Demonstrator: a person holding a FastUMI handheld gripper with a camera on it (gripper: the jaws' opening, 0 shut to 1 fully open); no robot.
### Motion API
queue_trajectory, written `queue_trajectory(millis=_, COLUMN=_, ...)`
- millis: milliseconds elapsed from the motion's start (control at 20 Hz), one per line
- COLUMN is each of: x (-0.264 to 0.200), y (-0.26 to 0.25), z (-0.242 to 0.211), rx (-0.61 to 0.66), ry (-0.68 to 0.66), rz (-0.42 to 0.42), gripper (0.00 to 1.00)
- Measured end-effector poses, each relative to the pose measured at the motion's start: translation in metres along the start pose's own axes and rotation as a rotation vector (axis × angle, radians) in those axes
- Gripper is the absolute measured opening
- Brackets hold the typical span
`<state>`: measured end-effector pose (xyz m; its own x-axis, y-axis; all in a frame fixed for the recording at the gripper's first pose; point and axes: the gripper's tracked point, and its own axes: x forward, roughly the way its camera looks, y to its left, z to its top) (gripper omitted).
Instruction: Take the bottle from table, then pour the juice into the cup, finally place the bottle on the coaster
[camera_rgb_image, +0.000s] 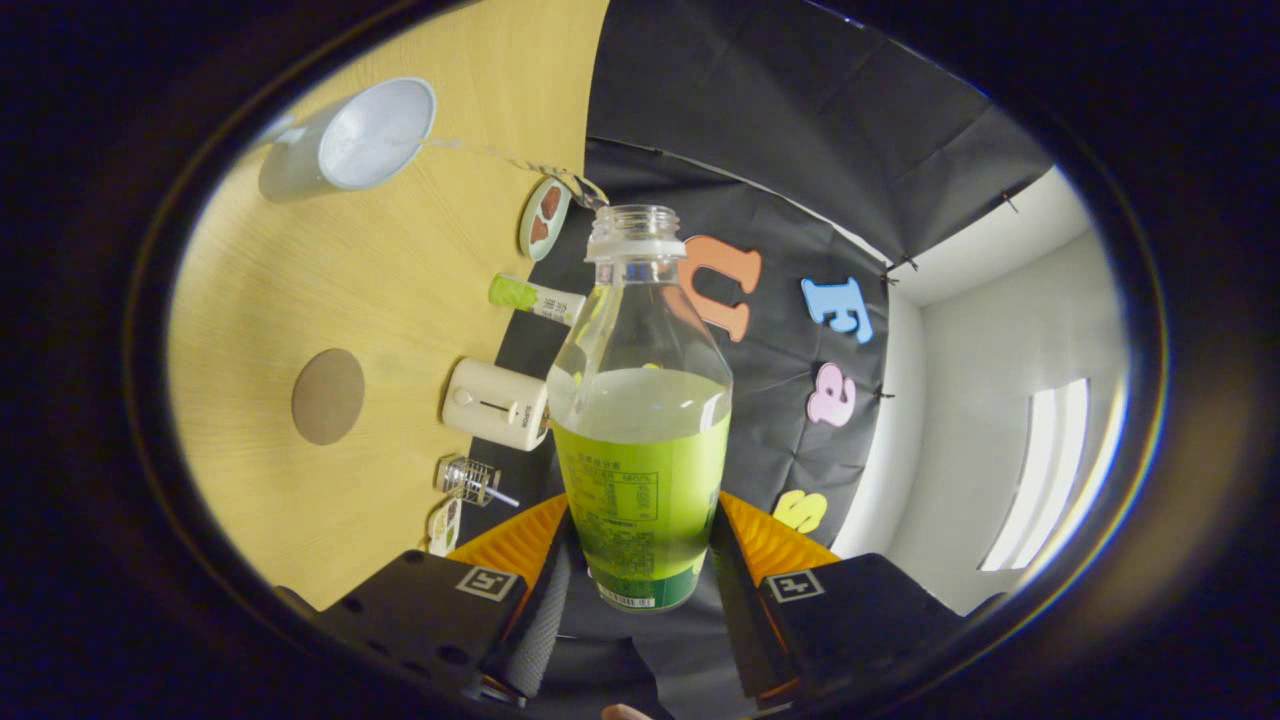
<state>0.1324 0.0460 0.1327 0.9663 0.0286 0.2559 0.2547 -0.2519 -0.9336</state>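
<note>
Gripper (640, 545) clamped on bottle (642, 420), both fingers pressed against its lower body, one on each flank. Bottle uncapped, tipped with the view so the table (420, 270) stands like a wall beside it; juice level sits just above the label. Thin stream (500, 157) of liquid leaving the mouth and arcing to the cup (350, 140), which stands well apart from the fingers near the table's far corner. Cup interior pale; fill level hard to read. Stream partly lost against the wood grain, clearer near the bottle mouth. Round coaster (328, 396) flat on the table toward its middle, bare, well apart from cup. Along the table's back edge, against the cloth wall: small oval dish (544, 217) with brownish contents, unclear what; a tube (535, 298), green one end, white the other; a white boxy gadget (497, 404) with a slot, identity uncertain; a small clear ribbed item (470, 479) with a metal pin, too small to name; a small tag-like piece (444, 525) partly cut off by the near finger. Bottle base and label bottom partly covered by finger pads. A bit of a fingertip (625, 712) visible below the gripper, mostly cut off.
</note>
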Motion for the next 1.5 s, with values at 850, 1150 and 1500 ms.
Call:
queue_trajectory(millis=850, x=0.001, y=-0.03, z=0.0, rx=-0.039, ry=-0.015, rz=-0.052, gripper=0.75)
queue_trajectory(millis=1150, x=0.003, y=-0.035, z=-0.003, rx=-0.048, ry=-0.015, rz=-0.065, gripper=0.75)
queue_trajectory(millis=1500, x=0.006, y=-0.039, z=-0.004, rx=-0.064, ry=-0.021, rz=-0.075, gripper=0.75)
